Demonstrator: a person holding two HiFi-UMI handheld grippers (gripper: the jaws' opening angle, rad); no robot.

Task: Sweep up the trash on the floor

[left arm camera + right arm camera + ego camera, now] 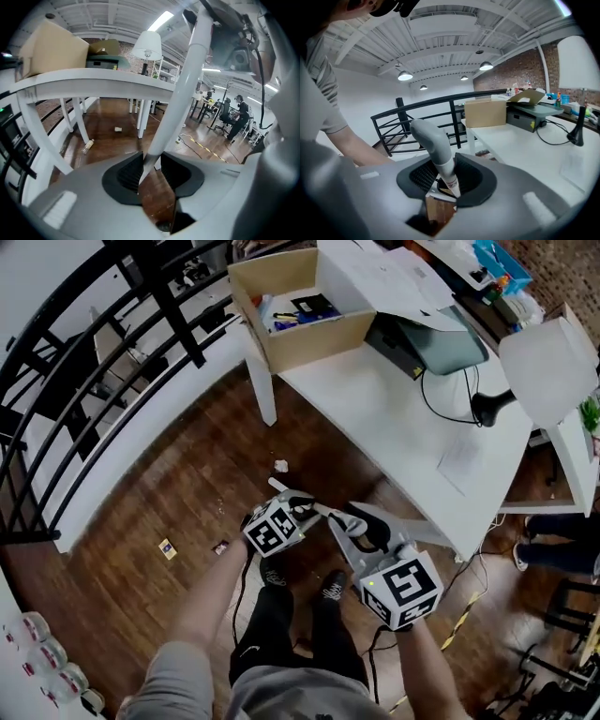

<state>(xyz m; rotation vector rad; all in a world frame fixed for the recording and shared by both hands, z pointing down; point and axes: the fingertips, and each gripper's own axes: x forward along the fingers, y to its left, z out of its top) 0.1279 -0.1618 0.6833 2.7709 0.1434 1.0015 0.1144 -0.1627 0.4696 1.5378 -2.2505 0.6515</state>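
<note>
Left gripper: jaws clamped on a white pole. Right gripper: jaws clamped on a grey handle, just below its bend. I can't tell if they're one tool. The trash lies on the wood floor: a paper wad near the table, small scraps off left. I'd judge the pole stiff, light and smooth, so it could twist in the pads. Best hold: top grip plus lower shaft. The wad is light and will skitter.

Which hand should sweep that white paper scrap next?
Left, probably: the left gripper grips a white pole nearer the paper scrap; the right gripper, on a grey handle, sits farther back.
</note>
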